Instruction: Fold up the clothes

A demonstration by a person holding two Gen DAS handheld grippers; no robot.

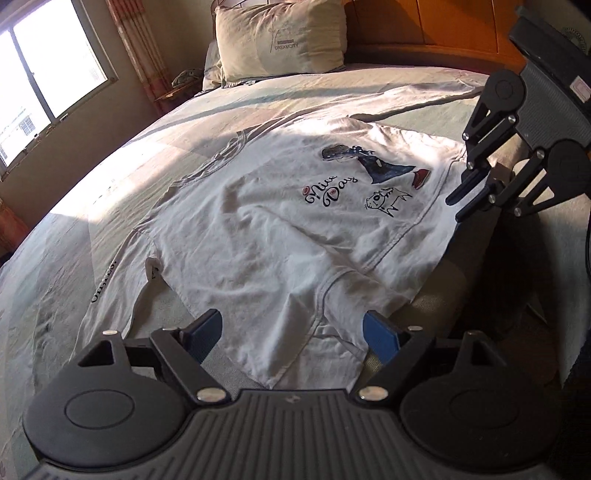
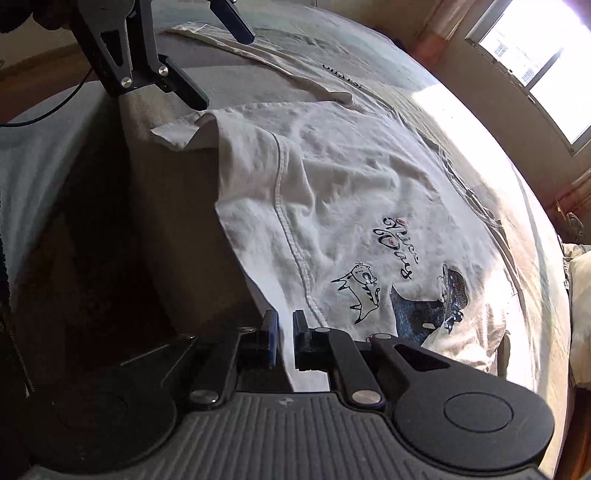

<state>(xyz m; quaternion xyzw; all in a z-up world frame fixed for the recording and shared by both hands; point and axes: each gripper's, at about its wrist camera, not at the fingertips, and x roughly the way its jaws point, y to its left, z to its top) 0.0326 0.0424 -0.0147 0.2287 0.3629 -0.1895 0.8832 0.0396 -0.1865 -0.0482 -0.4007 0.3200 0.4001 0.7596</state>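
A white long-sleeved shirt [image 1: 280, 229] with a "Nice Day" print lies spread and wrinkled on the bed. My left gripper [image 1: 293, 334] is open, its blue pads either side of the shirt's near edge, and cloth runs between them. In the right wrist view the left gripper [image 2: 210, 55] hangs wide open over a turned-up corner of the shirt [image 2: 351, 177]. My right gripper [image 2: 286, 339] is shut on the shirt's edge by the stitched seam. It shows in the left wrist view as the right gripper [image 1: 467, 201], fingers close together at the shirt's right edge. One sleeve [image 1: 103, 280] with black lettering trails left.
The bed [image 1: 147, 155] has a pale striped cover, a pillow [image 1: 280, 37] and a wooden headboard [image 1: 443, 22] at the far end. A bright window [image 1: 44, 74] is on the left wall. The mattress side [image 2: 166, 221] drops off below the shirt's edge.
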